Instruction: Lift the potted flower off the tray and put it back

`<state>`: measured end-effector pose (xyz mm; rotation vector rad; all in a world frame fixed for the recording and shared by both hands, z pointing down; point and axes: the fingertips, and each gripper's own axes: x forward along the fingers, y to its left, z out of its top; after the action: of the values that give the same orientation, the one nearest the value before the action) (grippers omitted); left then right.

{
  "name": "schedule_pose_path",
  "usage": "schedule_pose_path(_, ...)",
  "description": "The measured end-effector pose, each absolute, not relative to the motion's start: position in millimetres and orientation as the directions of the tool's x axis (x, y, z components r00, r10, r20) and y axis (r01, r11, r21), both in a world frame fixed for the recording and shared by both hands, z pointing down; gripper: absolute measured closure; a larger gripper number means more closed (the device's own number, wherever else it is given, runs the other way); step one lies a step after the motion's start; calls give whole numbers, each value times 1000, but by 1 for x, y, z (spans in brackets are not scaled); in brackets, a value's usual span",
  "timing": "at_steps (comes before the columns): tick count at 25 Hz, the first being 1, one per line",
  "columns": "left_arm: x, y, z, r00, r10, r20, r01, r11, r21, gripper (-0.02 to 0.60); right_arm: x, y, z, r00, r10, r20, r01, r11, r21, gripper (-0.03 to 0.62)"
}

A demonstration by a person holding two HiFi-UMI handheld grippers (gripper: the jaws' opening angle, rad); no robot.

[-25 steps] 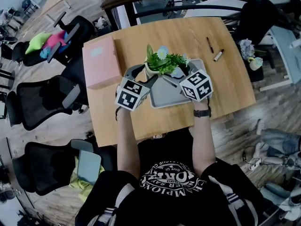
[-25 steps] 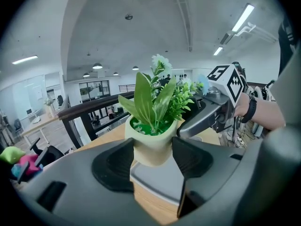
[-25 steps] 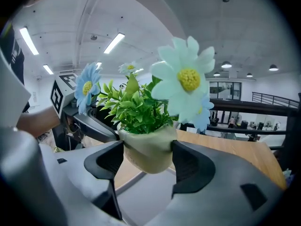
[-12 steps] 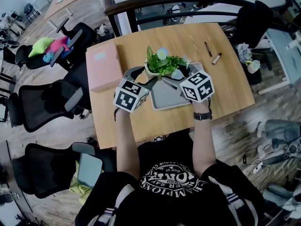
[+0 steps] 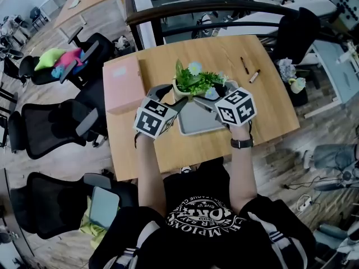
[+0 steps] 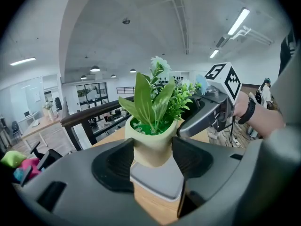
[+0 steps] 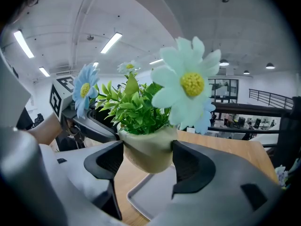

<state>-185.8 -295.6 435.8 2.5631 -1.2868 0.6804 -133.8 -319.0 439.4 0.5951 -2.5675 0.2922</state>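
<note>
The potted flower (image 5: 193,82) is held in the air just above the grey tray (image 5: 196,125), its pale pot upright, with green leaves and light-blue daisies standing over the rim. In the right gripper view a strip of wood is seen under the pot's base, so the pot is clear of the tray. The pot is clamped from two sides. The left hand-held gripper (image 6: 151,158) is closed on the pot wall, one dark pad pressed against each flank. The right hand-held gripper (image 7: 147,161) is closed on it in the same way from the opposite side. The tray lies flat on the wooden bench (image 5: 269,105), directly below the pot. A pink box (image 5: 123,83) is set on the bench at the left, well apart from the tray. Two pens (image 5: 249,70) lie on the far right of the bench. Black office chairs (image 5: 50,122) are ranged beside the bench on the left.
</note>
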Motion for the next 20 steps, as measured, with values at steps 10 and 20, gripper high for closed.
schedule_pose_path(10, -180, -294, 434, 507, -715, 481, -807, -590, -25, 308, -129, -318, 438, -791, -346, 505, -458, 882, -113, 252)
schedule_pose_path(20, -185, -294, 433, 492, -722, 486, -820, -571, -18, 308, -134, -319, 437, -802, -326, 500, -437, 892, -120, 250)
